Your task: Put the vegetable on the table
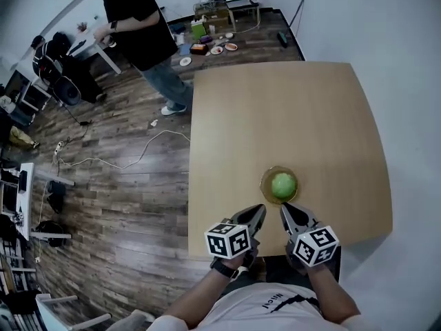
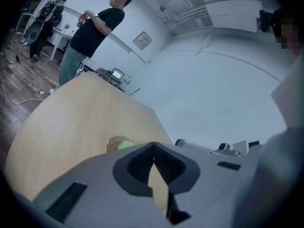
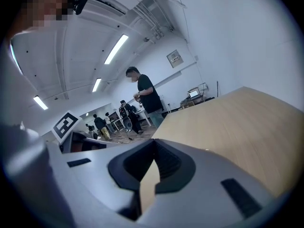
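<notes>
Near the table's (image 1: 275, 109) front edge the green vegetable (image 1: 283, 185) sits in a small dish (image 1: 264, 183). Just short of it, the left gripper (image 1: 260, 210) and right gripper (image 1: 284, 208) hover, jaws together, empty. Pickup looks unstarted; next, one must open and close around it.

Cool, even light falls from ceiling strips (image 3: 116, 49), brightest at eleven o'clock in the right gripper view. The desk (image 1: 275, 116) looks matte and evenly lit; the floor (image 1: 117, 185) at nine o'clock is dimmer. Both gripper views bulge like fisheyes, black-rimmed, their nearest foreground soft.
</notes>
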Demonstrator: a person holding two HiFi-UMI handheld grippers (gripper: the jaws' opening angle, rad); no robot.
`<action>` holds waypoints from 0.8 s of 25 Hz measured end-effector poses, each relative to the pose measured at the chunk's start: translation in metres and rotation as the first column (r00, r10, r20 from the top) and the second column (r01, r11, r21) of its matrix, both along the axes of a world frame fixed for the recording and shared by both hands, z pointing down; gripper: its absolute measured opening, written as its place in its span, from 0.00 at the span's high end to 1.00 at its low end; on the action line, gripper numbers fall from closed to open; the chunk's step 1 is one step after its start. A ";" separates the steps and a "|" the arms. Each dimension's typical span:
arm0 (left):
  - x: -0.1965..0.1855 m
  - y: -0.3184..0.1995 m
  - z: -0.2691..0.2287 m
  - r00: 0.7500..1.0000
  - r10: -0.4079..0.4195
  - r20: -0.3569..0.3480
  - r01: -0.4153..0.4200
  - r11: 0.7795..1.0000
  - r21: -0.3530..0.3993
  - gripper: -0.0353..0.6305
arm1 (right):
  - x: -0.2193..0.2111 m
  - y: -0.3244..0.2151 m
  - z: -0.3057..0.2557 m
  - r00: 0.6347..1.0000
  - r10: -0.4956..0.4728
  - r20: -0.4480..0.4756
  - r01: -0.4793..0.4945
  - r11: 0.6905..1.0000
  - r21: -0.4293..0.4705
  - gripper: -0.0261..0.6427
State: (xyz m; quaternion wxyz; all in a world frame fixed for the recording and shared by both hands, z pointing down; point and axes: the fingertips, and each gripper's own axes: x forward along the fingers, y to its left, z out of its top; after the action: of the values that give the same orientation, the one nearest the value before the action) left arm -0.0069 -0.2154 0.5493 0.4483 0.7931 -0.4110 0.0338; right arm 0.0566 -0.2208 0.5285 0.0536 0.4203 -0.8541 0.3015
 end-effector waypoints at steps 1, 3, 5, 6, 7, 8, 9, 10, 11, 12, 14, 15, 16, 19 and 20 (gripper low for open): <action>-0.001 0.005 -0.012 1.000 0.012 0.000 -0.012 1.000 0.027 0.93 | -0.004 0.005 -0.006 1.000 -0.001 0.001 0.001 1.000 0.009 0.94; -0.003 0.015 -0.034 0.999 0.033 0.001 -0.033 0.996 0.088 0.93 | -0.011 0.015 -0.018 1.000 -0.001 0.003 0.001 0.999 0.034 0.94; -0.009 0.031 -0.056 0.999 0.046 0.005 -0.046 0.988 0.145 0.93 | -0.019 0.030 -0.031 1.000 0.000 0.005 0.000 0.998 0.060 0.94; -0.013 0.040 -0.066 0.999 0.048 0.009 -0.049 0.984 0.171 0.93 | -0.024 0.039 -0.037 1.000 0.000 0.005 0.000 0.998 0.069 0.94; -0.017 0.048 -0.076 0.999 0.049 0.015 -0.051 0.979 0.196 0.93 | -0.028 0.046 -0.043 1.000 -0.002 0.005 0.001 0.997 0.078 0.94; -0.021 0.054 -0.085 0.999 0.048 0.023 -0.052 0.974 0.220 0.93 | -0.033 0.052 -0.049 1.000 -0.003 0.003 0.002 0.996 0.086 0.94; -0.025 0.060 -0.093 0.998 0.047 0.032 -0.053 0.969 0.243 0.93 | -0.036 0.058 -0.055 1.000 -0.003 0.001 0.003 0.995 0.095 0.94; -0.028 0.065 -0.101 0.998 0.045 0.037 -0.053 0.963 0.263 0.93 | -0.039 0.062 -0.061 1.000 -0.001 0.001 0.001 0.994 0.105 0.94; -0.031 0.070 -0.108 0.998 0.044 0.038 -0.053 0.959 0.280 0.93 | -0.041 0.067 -0.068 1.000 0.003 0.003 -0.003 0.993 0.116 0.94; -0.033 0.075 -0.114 0.998 0.044 0.035 -0.052 0.954 0.294 0.93 | -0.043 0.071 -0.074 1.000 0.007 0.008 -0.008 0.992 0.127 0.94; -0.037 0.085 -0.124 0.999 0.047 0.027 -0.053 0.947 0.316 0.93 | -0.046 0.080 -0.087 1.000 0.017 0.015 -0.019 0.989 0.145 0.94; -0.040 0.090 -0.128 0.998 0.049 0.025 -0.055 0.944 0.325 0.93 | -0.048 0.085 -0.091 1.000 0.021 0.018 -0.023 0.988 0.153 0.94; -0.042 0.095 -0.131 0.998 0.051 0.024 -0.056 0.941 0.333 0.93 | -0.049 0.090 -0.095 0.999 0.025 0.020 -0.028 0.987 0.159 0.94; -0.047 0.106 -0.139 0.998 0.054 0.021 -0.058 0.932 0.359 0.93 | -0.053 0.102 -0.101 0.999 0.034 0.005 -0.034 0.983 0.181 0.94; -0.048 0.108 -0.141 0.998 0.055 0.020 -0.058 0.929 0.365 0.93 | -0.054 0.105 -0.101 0.999 0.036 -0.005 -0.034 0.982 0.186 0.94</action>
State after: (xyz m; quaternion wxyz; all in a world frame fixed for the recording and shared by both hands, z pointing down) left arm -0.0553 -0.1072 0.4082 0.2898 0.8740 -0.3891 -0.0267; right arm 0.0022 -0.1155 0.4271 0.0122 0.4397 -0.8708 0.2195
